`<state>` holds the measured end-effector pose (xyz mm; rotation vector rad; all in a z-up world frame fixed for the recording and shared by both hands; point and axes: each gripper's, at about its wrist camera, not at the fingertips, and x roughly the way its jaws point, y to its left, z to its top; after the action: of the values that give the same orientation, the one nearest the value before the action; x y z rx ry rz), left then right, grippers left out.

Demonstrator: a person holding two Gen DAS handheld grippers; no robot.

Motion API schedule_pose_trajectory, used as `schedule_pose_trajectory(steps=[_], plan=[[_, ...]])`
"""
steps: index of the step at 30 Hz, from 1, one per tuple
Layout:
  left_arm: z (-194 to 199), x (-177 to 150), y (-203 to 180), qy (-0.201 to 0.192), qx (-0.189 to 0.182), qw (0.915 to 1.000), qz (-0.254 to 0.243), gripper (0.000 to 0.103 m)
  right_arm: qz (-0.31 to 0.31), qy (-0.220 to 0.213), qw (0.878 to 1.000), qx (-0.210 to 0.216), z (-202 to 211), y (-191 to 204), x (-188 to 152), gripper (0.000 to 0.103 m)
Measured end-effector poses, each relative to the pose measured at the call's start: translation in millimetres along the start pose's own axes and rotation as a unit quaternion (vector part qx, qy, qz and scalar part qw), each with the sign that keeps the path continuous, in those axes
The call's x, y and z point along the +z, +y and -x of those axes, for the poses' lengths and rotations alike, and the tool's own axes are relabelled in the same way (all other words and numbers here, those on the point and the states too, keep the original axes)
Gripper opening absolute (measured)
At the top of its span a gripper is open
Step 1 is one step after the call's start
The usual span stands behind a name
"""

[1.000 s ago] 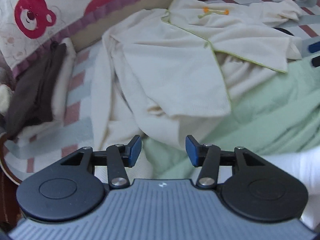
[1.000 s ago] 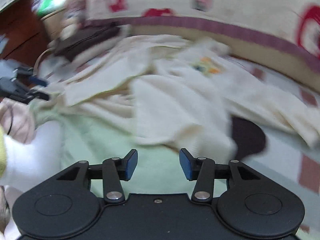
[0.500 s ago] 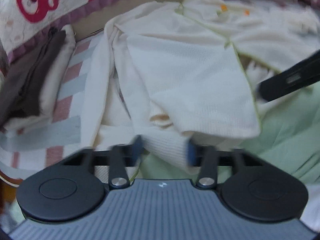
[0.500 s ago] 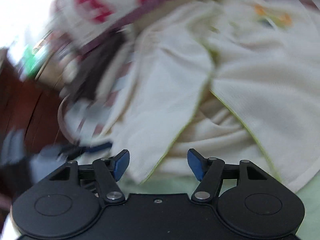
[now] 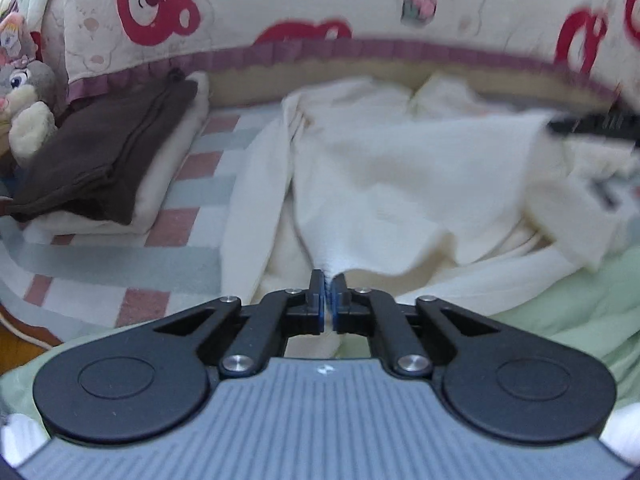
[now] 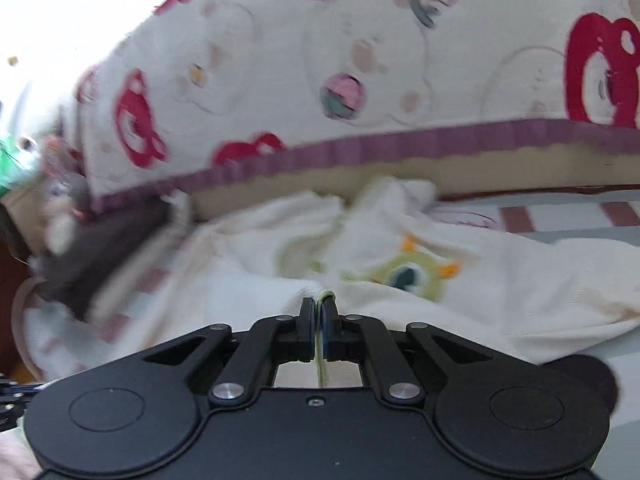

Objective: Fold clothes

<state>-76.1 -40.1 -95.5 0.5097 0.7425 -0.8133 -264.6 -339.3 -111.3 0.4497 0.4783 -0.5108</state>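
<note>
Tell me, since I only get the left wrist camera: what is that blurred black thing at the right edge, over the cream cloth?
Observer: That is the right gripper. Its fingers are shut on a green-trimmed edge of the cream garment.
Operator: The cloth looks plain from here. Is it?
Observer: No. In the right wrist view it bears a cartoon print, a green face with orange horns, just beyond those fingers.

cream garment (image 5: 400, 184) | green-trimmed, monster print | rumpled, partly lifted | on striped bed, near bear-print quilt
</note>
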Motion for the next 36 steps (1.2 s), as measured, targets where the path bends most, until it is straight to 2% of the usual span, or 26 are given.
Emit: schedule_pose_trajectory(steps=[2, 4, 6, 7, 9, 10, 12, 15, 18, 19, 21, 23, 24, 26, 27, 29, 30, 31, 33, 36], plan=[[-15.1, 2.1, -5.3, 0.03, 0.007, 0.9993, -0.02, 0.009, 0.018, 0.0, 0.999, -0.033, -1.7, -7.3, 0.0, 0.006], [-16.9, 4.5, -3.1, 0.027, -0.011, 0.9991, -0.032, 0.02, 0.036, -0.004, 0.998, -0.052, 1.3, -12.6, 1.7, 0.006], [-11.9, 8.7, -2.2, -0.008, -0.031, 0.9988, -0.037, 0.033, 0.053, -0.005, 0.996, -0.066, 4.7, -15.8, 3.5, 0.006], [-9.0, 11.0, -2.0, -0.028, -0.042, 0.998, -0.038, 0.037, 0.06, -0.002, 0.996, -0.072, 5.7, -15.1, 3.9, 0.006], [-3.1, 15.6, -1.5, -0.068, -0.063, 0.9949, -0.041, 0.037, 0.057, 0.006, 0.996, -0.072, 7.8, -17.5, 3.6, 0.006], [0.6, 20.6, -0.6, -0.1, -0.08, 0.9912, -0.033, 0.037, 0.047, 0.01, 0.997, -0.067, 7.4, -18.9, 3.0, 0.006], [1.1, 37.1, 0.6, -0.139, -0.13, 0.9815, -0.023, 0.04, 0.019, 0.017, 0.998, -0.062, 5.1, -23.5, 1.8, 0.006], [-23.6, 57.0, -18.5, -0.086, -0.175, 0.9779, -0.076, 0.052, 0.008, 0.022, 0.997, -0.067, -3.1, -24.5, 3.0, 0.006], [-54.3, 50.5, -42.3, -0.032, -0.179, 0.9762, -0.118, 0.055, 0.02, 0.018, 0.997, -0.066, -2.1, -22.4, 7.6, 0.006], [-62.6, 45.3, -48.3, -0.01, -0.185, 0.975, -0.122, 0.06, 0.028, 0.012, 0.997, -0.067, -0.4, -21.7, 8.5, 0.006], [-76.0, 32.8, -51.8, 0.033, -0.198, 0.9727, -0.115, 0.069, 0.046, -0.022, 0.997, -0.06, 9.8, -20.8, 8.3, 0.006], [-87.4, 21.3, -50.7, 0.07, -0.199, 0.9718, -0.104, 0.069, 0.057, -0.044, 0.997, -0.04, 20.3, -19.7, 9.0, 0.006], [-90.4, 18.3, -48.0, 0.076, -0.189, 0.9742, -0.098, 0.069, 0.064, -0.043, 0.996, -0.037, 21.8, -18.2, 10.2, 0.006], [-91.4, 18.0, -42.3, 0.073, -0.181, 0.9776, -0.079, 0.07, 0.088, -0.008, 0.995, -0.046, 14.2, -17.6, 12.2, 0.006], [-91.3, 19.6, -39.8, 0.068, -0.177, 0.9793, -0.07, 0.07, 0.102, 0.011, 0.993, -0.066, 10.2, -18.8, 11.1, 0.006], [-89.0, 23.6, -35.5, 0.05, -0.165, 0.9831, -0.06, 0.053, 0.123, 0.036, 0.985, -0.115, 11.7, -26.5, 3.9, 0.013], [-85.5, 25.0, -33.5, 0.038, -0.158, 0.9846, -0.064, 0.024, 0.122, 0.04, 0.984, -0.121, 22.2, -35.2, -2.2, 0.018], [-80.9, 26.6, -31.5, 0.027, -0.156, 0.9853, -0.065, 0.011, 0.121, 0.043, 0.983, -0.127, 32.8, -43.8, -8.2, 0.019], [-71.4, 28.5, -25.5, 0.0, -0.15, 0.9869, -0.06, 0.008, 0.124, 0.059, 0.981, -0.136, 52.4, -60.7, -20.9, 0.022], [-70.7, 31.6, -18.6, -0.016, -0.121, 0.9912, -0.052, 0.005, 0.148, 0.113, 0.974, -0.132, 74.9, -81.3, -42.3, 0.024]])
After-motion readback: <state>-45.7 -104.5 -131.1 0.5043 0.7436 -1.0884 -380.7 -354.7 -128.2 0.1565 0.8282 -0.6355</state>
